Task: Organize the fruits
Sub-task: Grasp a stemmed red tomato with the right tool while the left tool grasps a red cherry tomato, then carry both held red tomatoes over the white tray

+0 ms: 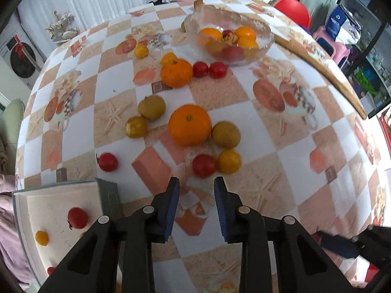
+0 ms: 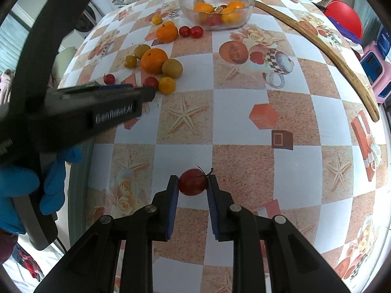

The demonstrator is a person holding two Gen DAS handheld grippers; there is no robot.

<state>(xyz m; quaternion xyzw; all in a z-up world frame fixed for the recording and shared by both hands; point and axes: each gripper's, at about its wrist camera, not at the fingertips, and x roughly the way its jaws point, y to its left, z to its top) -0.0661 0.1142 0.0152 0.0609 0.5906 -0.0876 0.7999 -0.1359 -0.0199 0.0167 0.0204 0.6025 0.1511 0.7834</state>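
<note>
Meanwhile, a red fruit [image 2: 192, 182] was pinched by the right hand-held gripper [image 2: 192, 183] above the counter [image 2: 244, 112], while the left hand-held gripper [image 1: 196, 183] was held spread, empty.

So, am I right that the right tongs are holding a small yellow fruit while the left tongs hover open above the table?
Not quite: the fruit between the right tongs is a dark red fruit with a stem, not a yellow one, as the right wrist view shows. The rest stands: the left tongs are open and empty above the table.
</note>
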